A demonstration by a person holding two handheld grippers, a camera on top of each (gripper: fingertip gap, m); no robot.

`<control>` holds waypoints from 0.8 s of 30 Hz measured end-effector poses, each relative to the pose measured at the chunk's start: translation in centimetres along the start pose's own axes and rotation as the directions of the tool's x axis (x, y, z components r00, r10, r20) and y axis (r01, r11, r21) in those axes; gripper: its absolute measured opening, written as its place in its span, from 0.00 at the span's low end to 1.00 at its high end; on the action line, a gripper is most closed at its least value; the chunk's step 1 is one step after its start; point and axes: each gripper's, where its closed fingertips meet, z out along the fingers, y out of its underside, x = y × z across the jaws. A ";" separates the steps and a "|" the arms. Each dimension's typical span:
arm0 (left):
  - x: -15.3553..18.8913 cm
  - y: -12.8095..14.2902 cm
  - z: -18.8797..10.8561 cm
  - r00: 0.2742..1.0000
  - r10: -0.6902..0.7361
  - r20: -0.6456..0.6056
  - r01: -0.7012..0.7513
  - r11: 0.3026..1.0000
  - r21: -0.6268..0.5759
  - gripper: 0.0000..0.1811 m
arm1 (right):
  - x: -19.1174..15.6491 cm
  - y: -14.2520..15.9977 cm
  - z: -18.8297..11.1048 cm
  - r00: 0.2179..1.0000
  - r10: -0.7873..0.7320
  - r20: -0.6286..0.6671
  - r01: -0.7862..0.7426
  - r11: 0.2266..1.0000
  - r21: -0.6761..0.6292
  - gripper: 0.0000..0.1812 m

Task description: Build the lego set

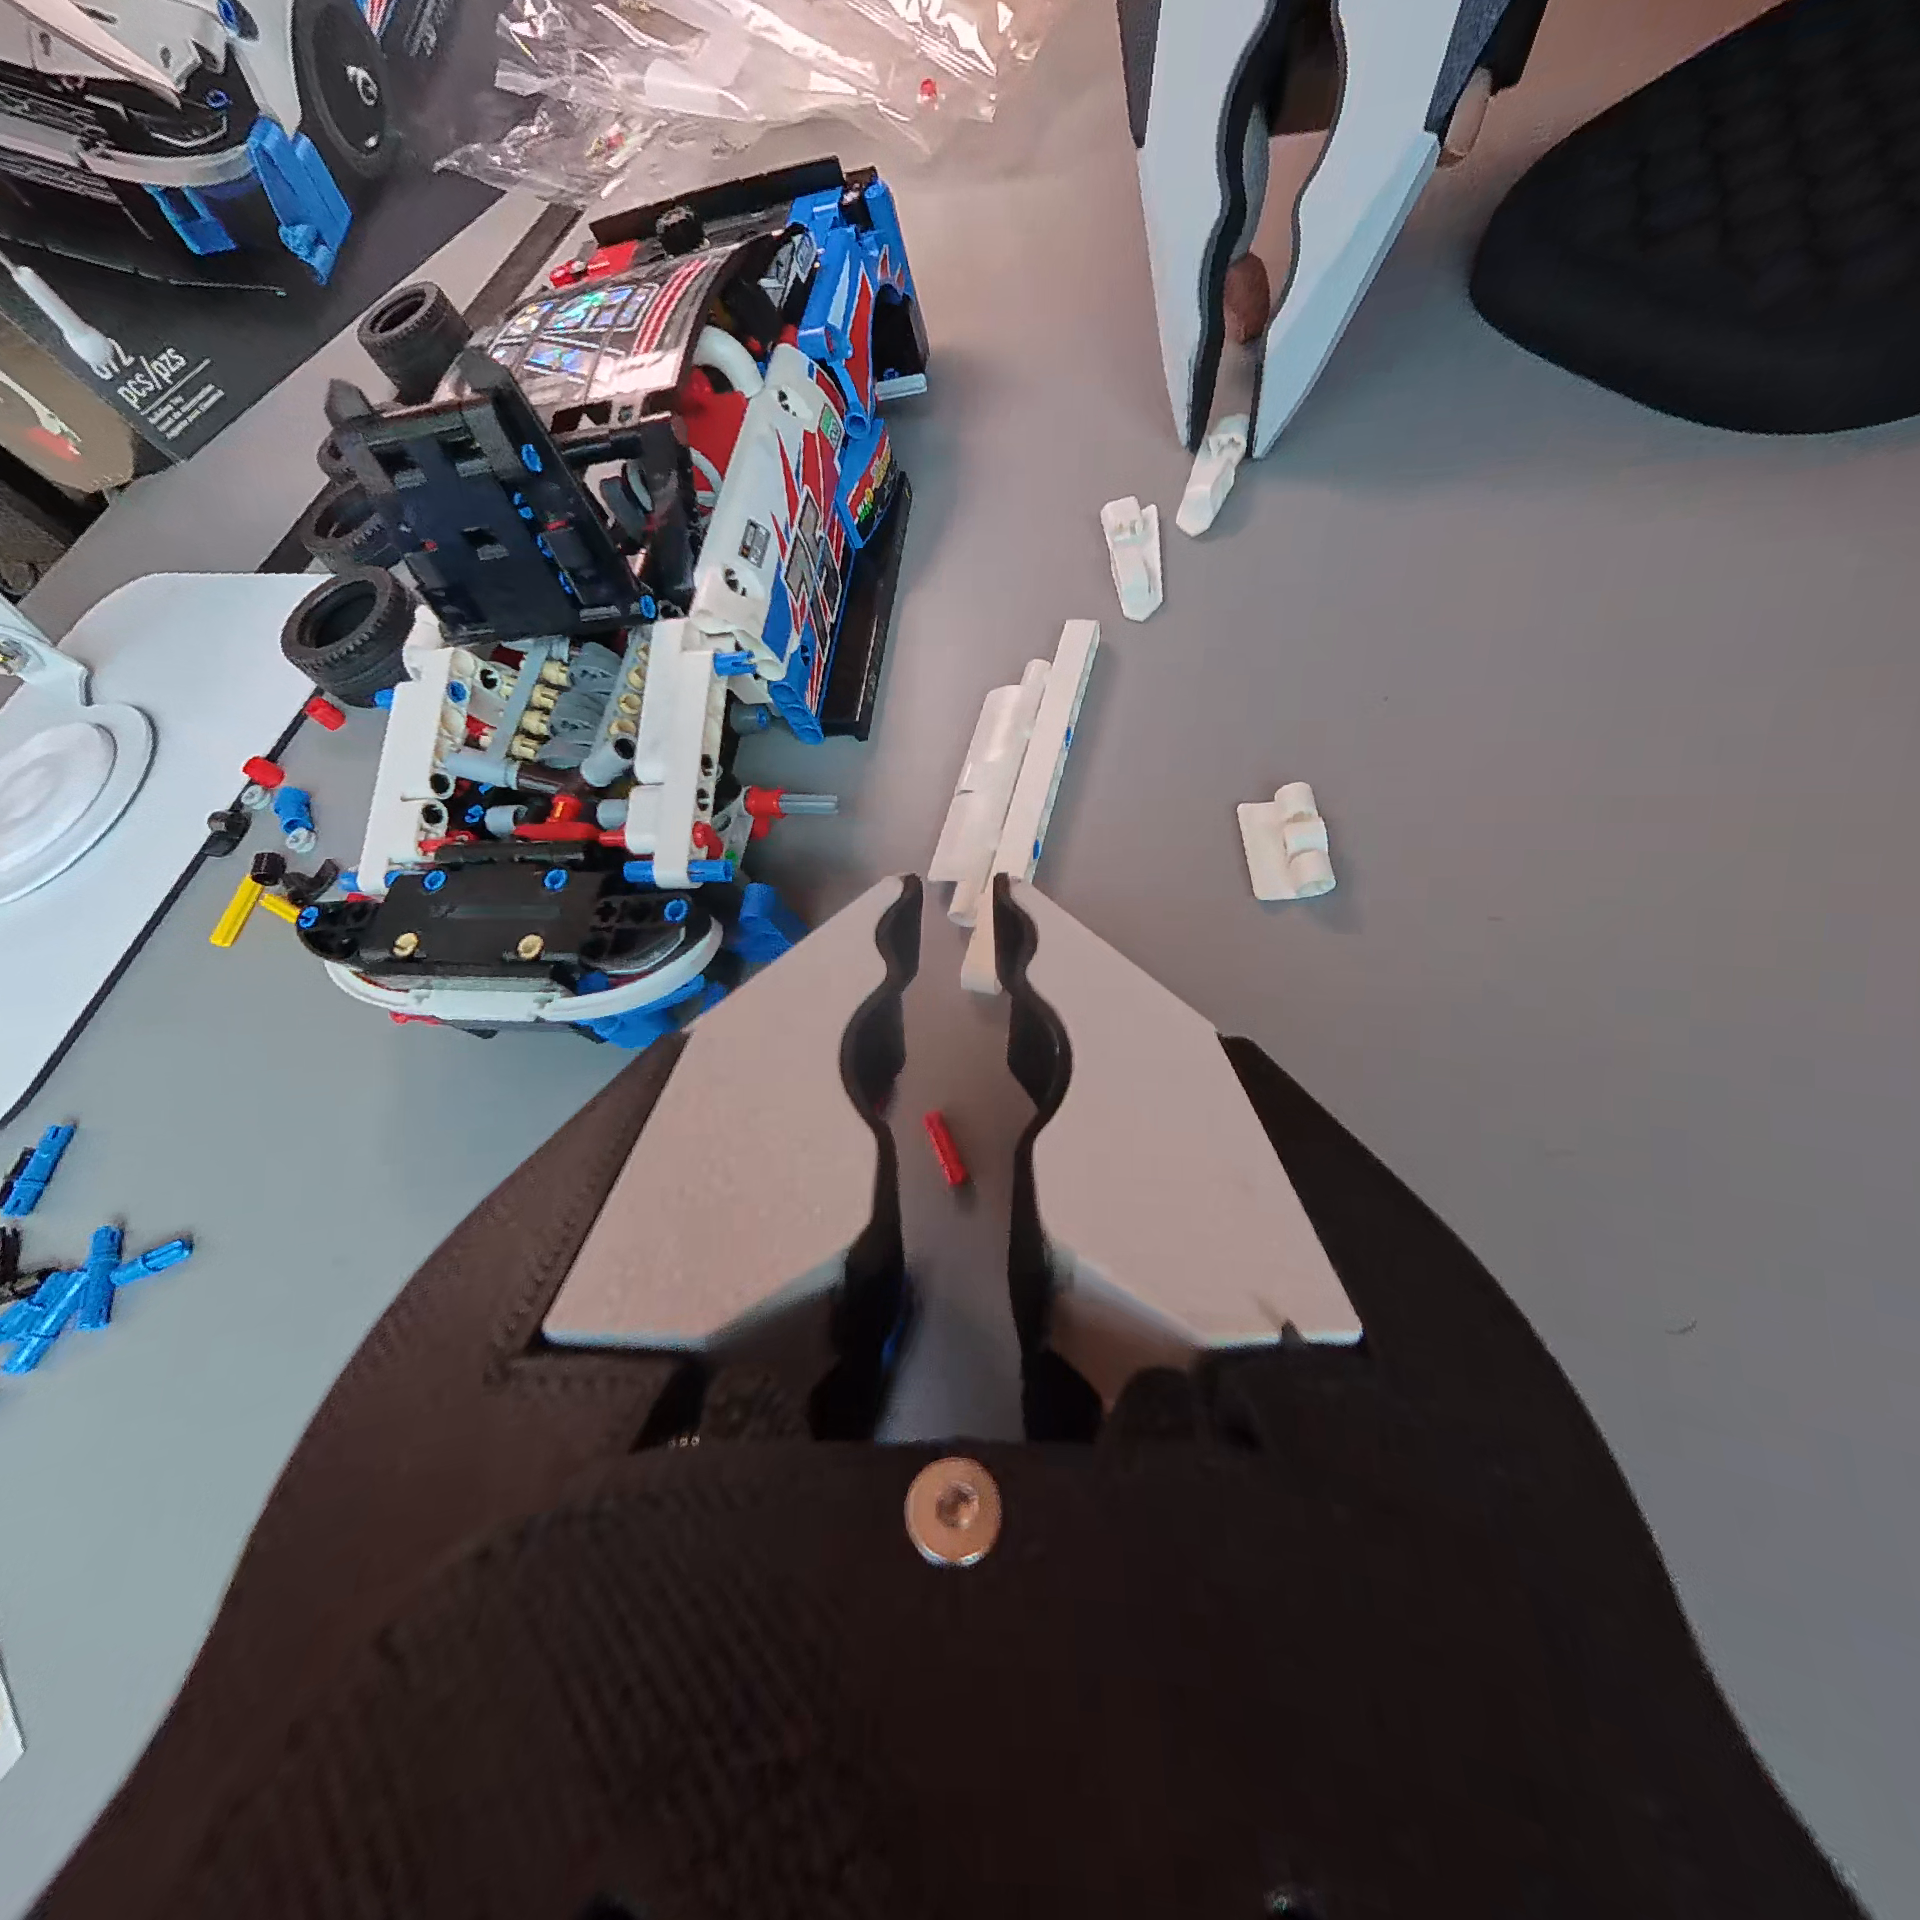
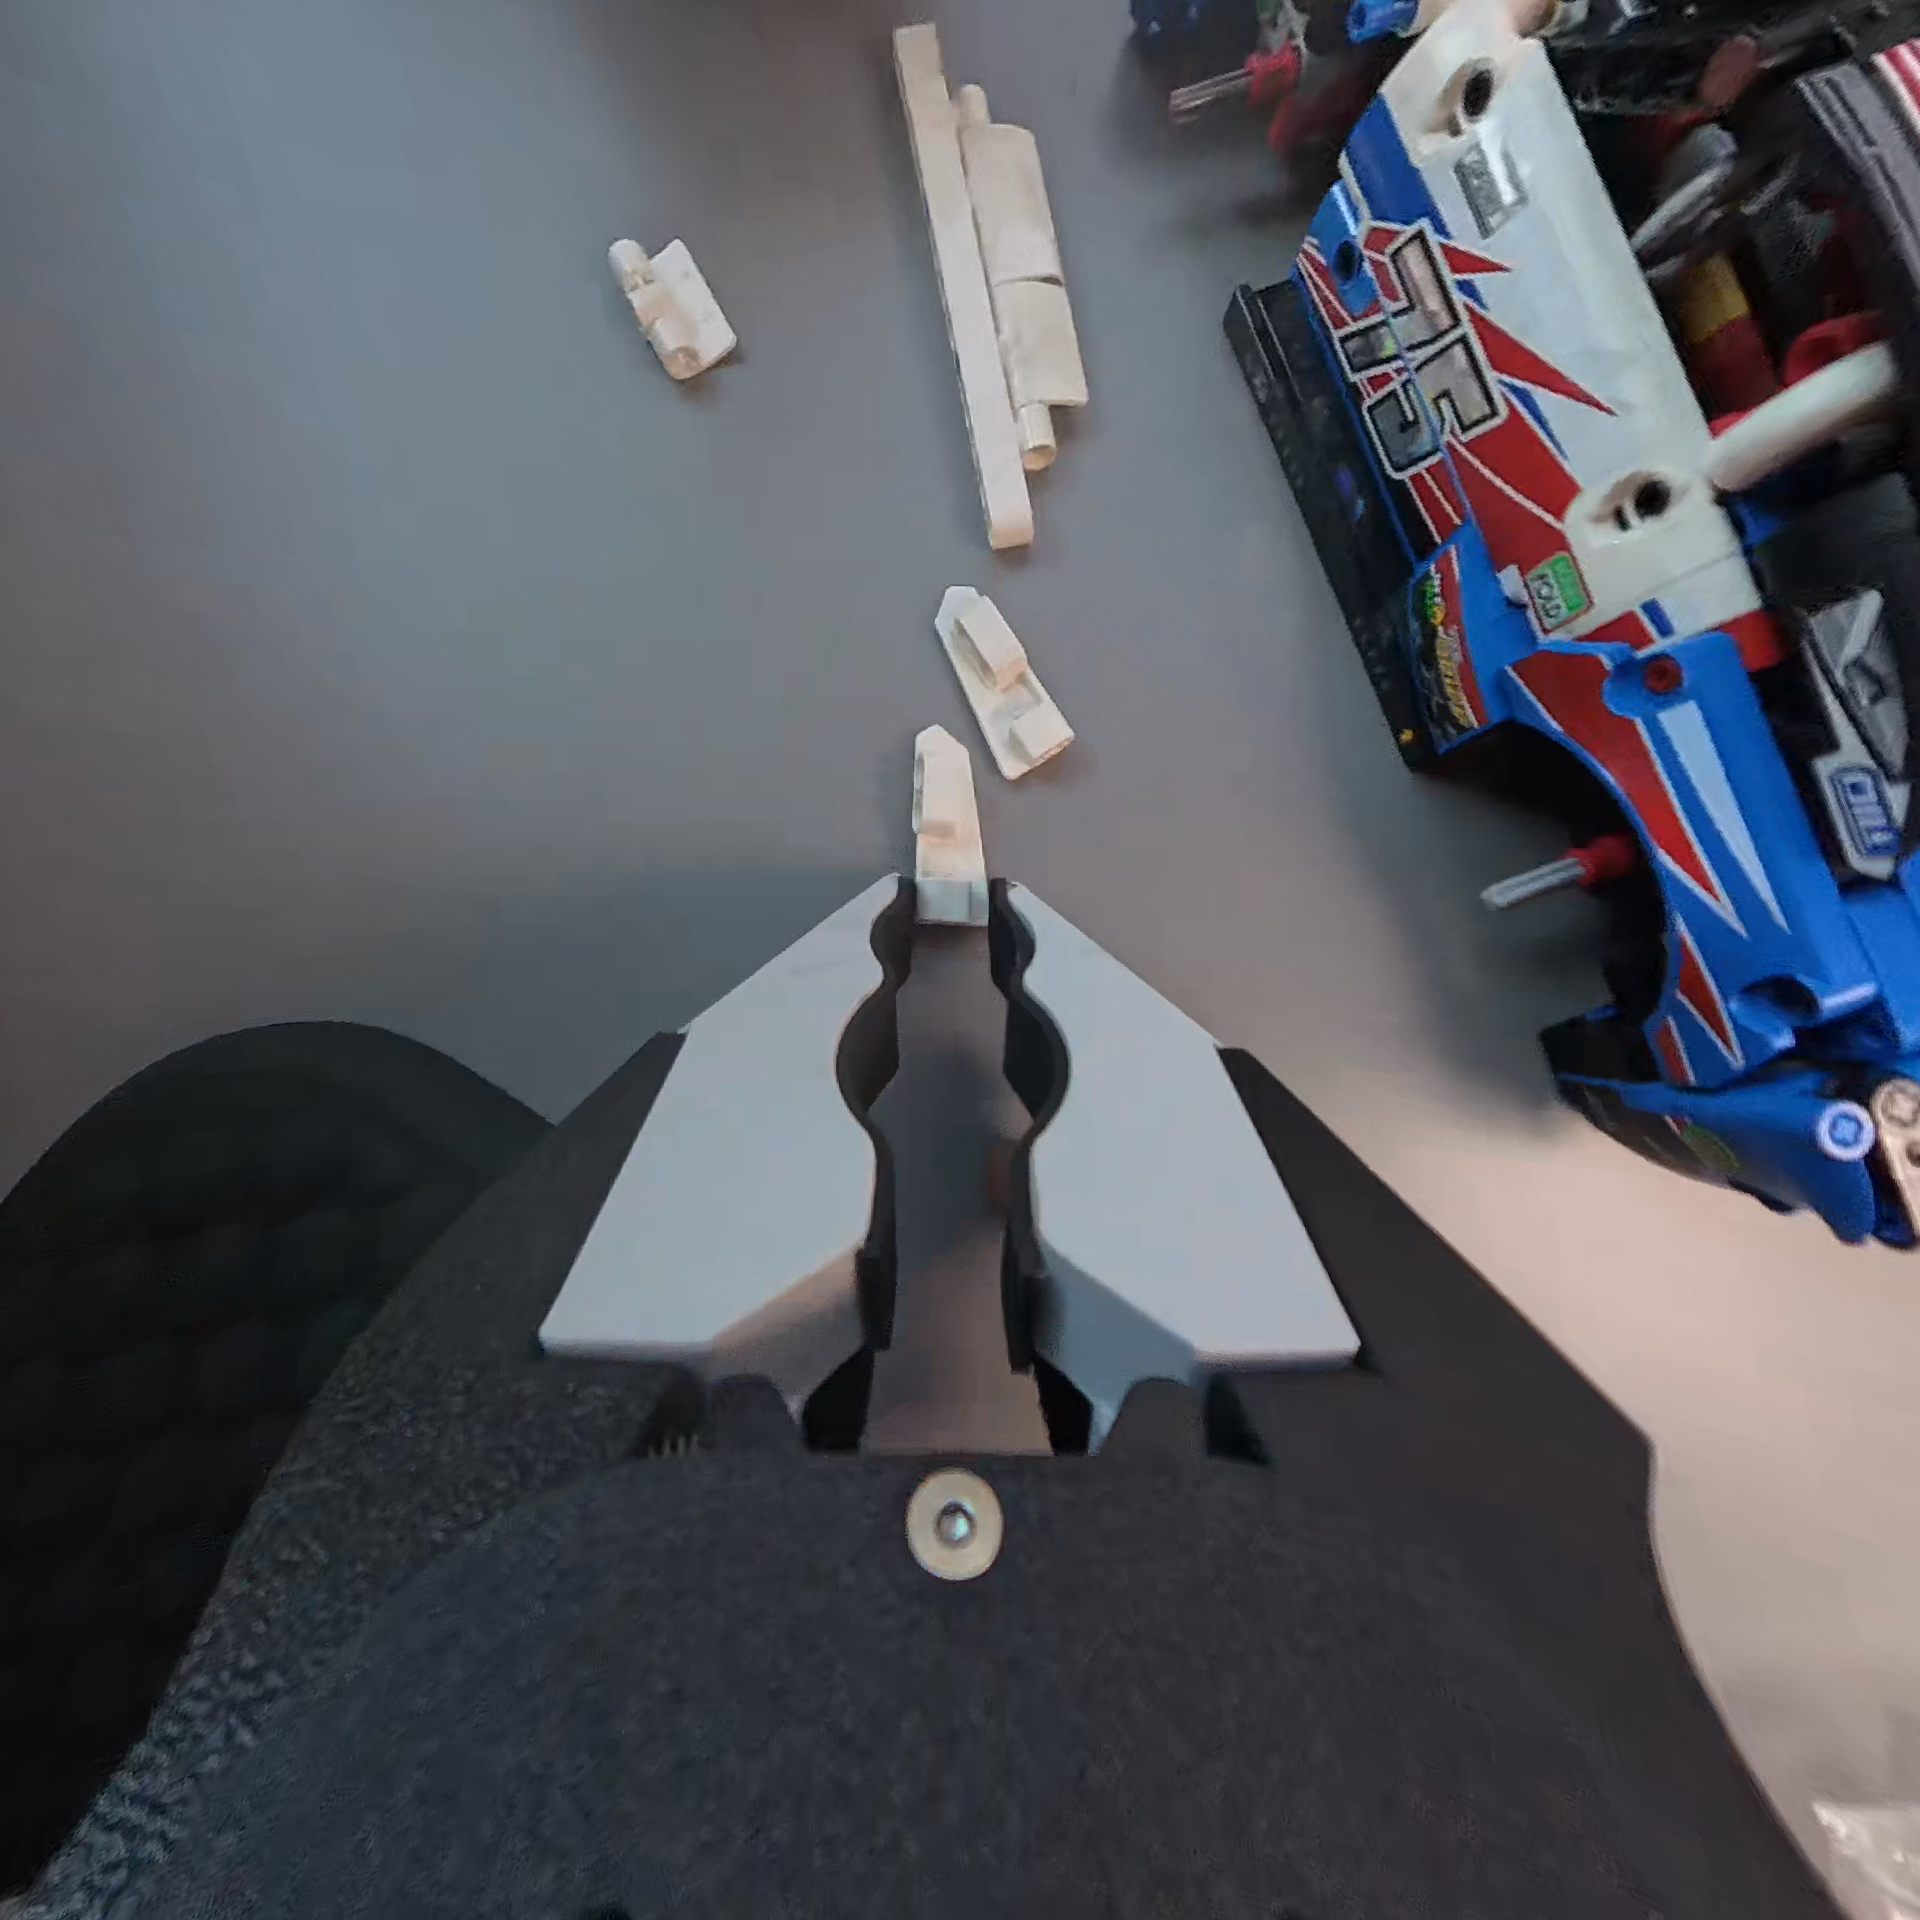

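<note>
Lego race car, blue-white-red, part-built (image 1: 644, 582), lies on the grey table (image 1: 1558, 727). Just right of it: long white beam sub-assembly (image 1: 1023, 769), with our left gripper (image 1: 956, 896) at its near end, jaws apart, nothing held. Beyond the beam, our right gripper (image 2: 948, 891) is clamped on a small white wedge-shaped panel piece (image 2: 948, 821), by its end only. Risk: it could pivot or slip when we lift.
</note>
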 end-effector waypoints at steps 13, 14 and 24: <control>5.3 -3.8 -1.3 0.682 -0.508 -0.526 0.580 0.814 -0.033 0.20 | -5.2 -12.3 1.8 0.972 -0.189 -0.136 0.231 0.868 0.439 0.06; 5.5 -3.6 -1.3 0.691 -0.499 -0.523 0.562 0.826 -0.045 0.18 | -5.3 -12.6 1.9 0.971 -0.188 -0.145 0.234 0.864 0.446 0.06; 4.4 -4.0 -1.8 0.758 -0.459 -0.463 0.531 0.847 0.029 0.06 | -4.5 -13.8 1.7 0.965 -0.123 -0.232 0.229 0.826 0.515 0.05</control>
